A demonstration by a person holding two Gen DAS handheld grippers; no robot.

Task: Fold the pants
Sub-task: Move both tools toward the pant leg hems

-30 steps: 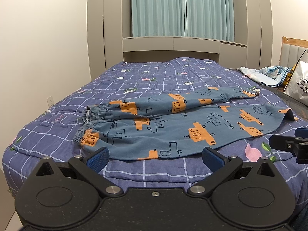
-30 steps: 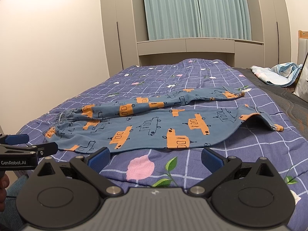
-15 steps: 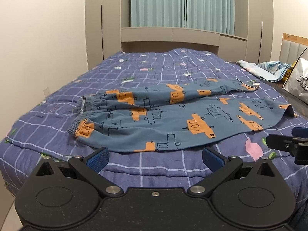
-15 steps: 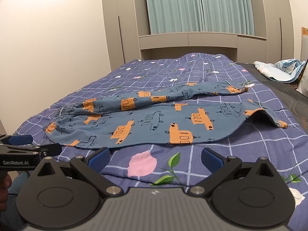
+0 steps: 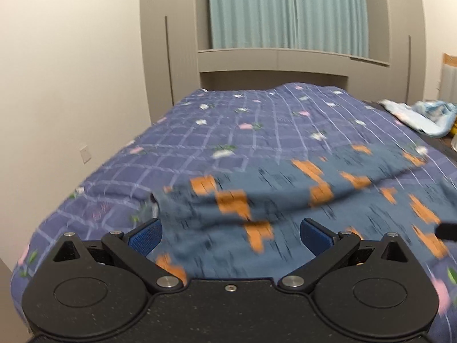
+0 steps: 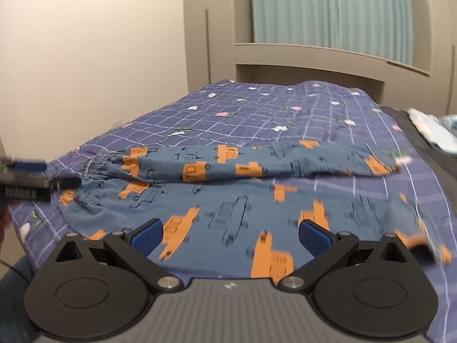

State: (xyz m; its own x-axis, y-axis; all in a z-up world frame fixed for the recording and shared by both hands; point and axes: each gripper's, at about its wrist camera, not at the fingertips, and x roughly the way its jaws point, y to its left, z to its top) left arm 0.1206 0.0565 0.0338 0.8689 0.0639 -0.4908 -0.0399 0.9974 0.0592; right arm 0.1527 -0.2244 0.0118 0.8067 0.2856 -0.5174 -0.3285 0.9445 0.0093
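Note:
Blue pants (image 5: 285,208) with orange vehicle prints lie spread across the bed, waistband to the left, legs to the right. In the right wrist view the pants (image 6: 228,200) show both legs, the far one lying over the near one. My left gripper (image 5: 230,233) is open and empty, low over the near edge by the waistband. My right gripper (image 6: 230,233) is open and empty, low over the near leg. The left gripper (image 6: 37,178) also shows at the left edge of the right wrist view, by the waistband. Both views are motion-blurred.
The bed has a purple checked quilt (image 5: 228,131). A white wall (image 5: 71,85) runs along the left. Grey cabinets and teal curtains (image 5: 285,8) stand behind the bed. A light blue cloth (image 5: 422,117) lies at the far right.
Both grippers have moved forward and down toward the pants, which now fill the lower part of each view. Both stay open.

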